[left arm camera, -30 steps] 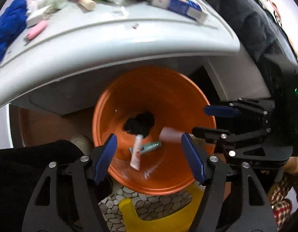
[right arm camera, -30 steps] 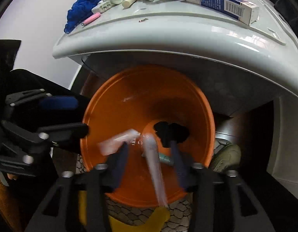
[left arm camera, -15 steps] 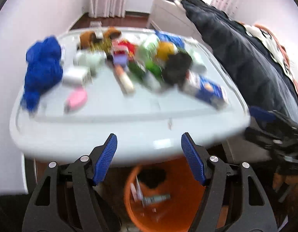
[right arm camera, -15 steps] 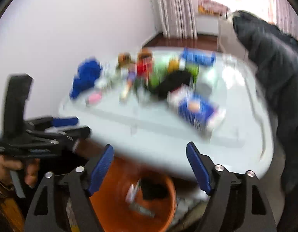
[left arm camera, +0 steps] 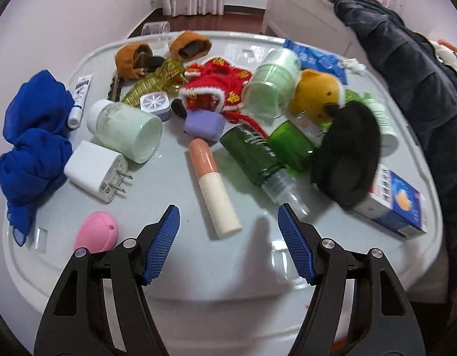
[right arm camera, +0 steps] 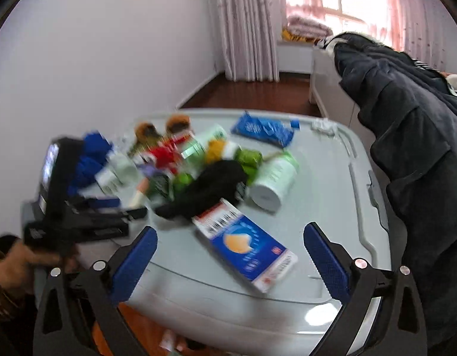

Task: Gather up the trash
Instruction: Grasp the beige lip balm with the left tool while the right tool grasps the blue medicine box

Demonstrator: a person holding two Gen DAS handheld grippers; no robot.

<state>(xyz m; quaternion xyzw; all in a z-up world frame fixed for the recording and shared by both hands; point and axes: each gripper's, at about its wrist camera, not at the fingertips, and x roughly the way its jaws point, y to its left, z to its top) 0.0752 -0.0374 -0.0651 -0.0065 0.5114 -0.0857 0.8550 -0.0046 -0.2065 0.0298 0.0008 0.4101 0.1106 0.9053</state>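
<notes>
From the left wrist view I see my left tongs (left arm camera: 228, 243) spread and empty, hovering over the near edge of the pale grey surface (left arm camera: 258, 270). At far left lies a crumpled blue cloth (left arm camera: 32, 136), with a small white tube (left arm camera: 80, 101) just beside it. Lower left sits a pink egg-shaped sponge (left arm camera: 96, 234), and above it a white plug adapter (left arm camera: 95, 172) touching a frosted jar (left arm camera: 124, 127) lying on its side. Near centre, a peach-and-cream stick tube (left arm camera: 213, 187) points down toward the gap between the tongs — nothing touches it. Behind it are a lilac box (left arm camera: 203, 124) and a red plush lion-dance toy (left arm camera: 216, 86). Right of centre, a dark green bottle (left arm camera: 252, 154) lies tilted with its clear cap toward me, a pale green jar (left arm camera: 272, 86) and a yellow plush toy (left arm camera: 317, 95) behind it. A black fuzzy item (left arm camera: 347, 154) rests partly on a blue-and-white carton (left arm camera: 397, 204) at the right edge.

In the right wrist view, much blurred, my left hand (right arm camera: 9, 264) grips its tool at lower left. My right tongs (right arm camera: 231, 258) are opening wide with nothing pinched — the carton (right arm camera: 246, 252) lies on the surface beyond them, in the middle of the frame. A white canister (right arm camera: 275, 184) lies just above it; a dark coat (right arm camera: 406, 148) hangs at right.
</notes>
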